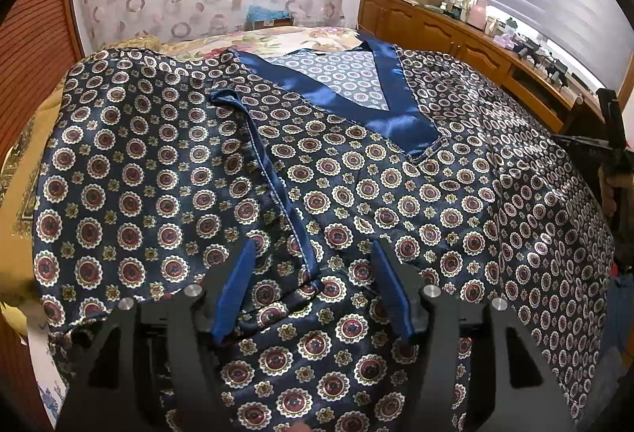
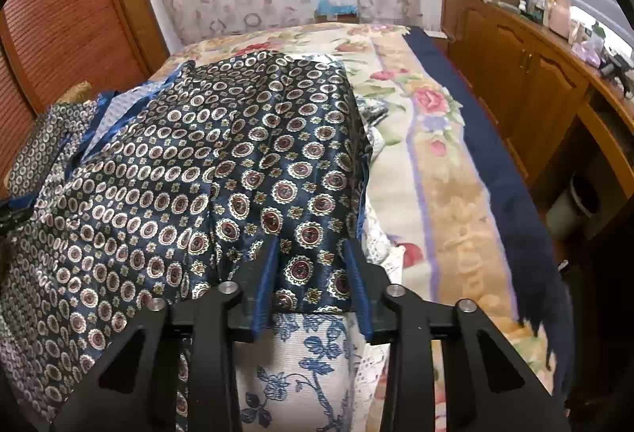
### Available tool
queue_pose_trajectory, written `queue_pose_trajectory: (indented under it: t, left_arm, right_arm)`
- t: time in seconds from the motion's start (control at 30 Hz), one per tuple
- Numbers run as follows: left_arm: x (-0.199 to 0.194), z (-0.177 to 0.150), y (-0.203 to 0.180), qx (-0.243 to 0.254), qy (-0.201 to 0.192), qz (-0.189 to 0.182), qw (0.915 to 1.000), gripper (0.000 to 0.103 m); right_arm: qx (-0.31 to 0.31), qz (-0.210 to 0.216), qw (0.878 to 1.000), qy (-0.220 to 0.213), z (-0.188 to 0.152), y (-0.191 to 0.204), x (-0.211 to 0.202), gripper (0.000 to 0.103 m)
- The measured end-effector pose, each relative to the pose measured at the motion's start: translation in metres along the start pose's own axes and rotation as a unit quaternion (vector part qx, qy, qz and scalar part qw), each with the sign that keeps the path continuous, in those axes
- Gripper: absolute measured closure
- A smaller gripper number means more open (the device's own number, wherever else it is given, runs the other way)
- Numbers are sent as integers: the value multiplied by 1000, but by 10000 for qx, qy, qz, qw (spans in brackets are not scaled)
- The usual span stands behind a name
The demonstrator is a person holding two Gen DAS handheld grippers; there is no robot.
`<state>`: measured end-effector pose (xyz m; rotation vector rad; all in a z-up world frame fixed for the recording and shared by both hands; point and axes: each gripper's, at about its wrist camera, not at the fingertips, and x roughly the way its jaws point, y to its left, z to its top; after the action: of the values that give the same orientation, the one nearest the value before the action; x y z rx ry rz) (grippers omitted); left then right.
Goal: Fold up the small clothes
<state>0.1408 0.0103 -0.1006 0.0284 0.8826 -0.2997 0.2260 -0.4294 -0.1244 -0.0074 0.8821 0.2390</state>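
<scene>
A dark blue satin garment (image 1: 158, 174) with a round medallion print lies spread across the bed, its plain blue V-neck trim (image 1: 396, 115) at the far side. A stitched blue hem (image 1: 273, 174) runs down towards my left gripper (image 1: 315, 247). That gripper is open, with the hem's end lying flat between its blue pads. In the right wrist view the garment (image 2: 198, 174) ends at its right near corner. My right gripper (image 2: 311, 243) straddles that corner, and the cloth lies flat between its fingers, unpinched.
The bed's floral cover (image 2: 436, 174) lies bare to the right of the garment, and a white cloth with blue flowers (image 2: 297, 372) lies under the right gripper. A wooden cabinet (image 2: 515, 83) lines the right wall. A hand (image 1: 614, 190) shows at the left view's right edge.
</scene>
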Motion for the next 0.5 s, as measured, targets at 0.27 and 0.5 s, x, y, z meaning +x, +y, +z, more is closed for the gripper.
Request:
queue_pose_trajectory:
  t: [0.27, 0.5]
  left_arm:
    - [4, 0, -10, 210, 67, 196, 9996, 38]
    - [4, 0, -11, 266, 81, 262, 9993, 36]
  right_arm:
    - [-436, -244, 9987, -86, 1, 7, -6, 101]
    - [-592, -127, 9971, -465, 12, 24, -24, 102]
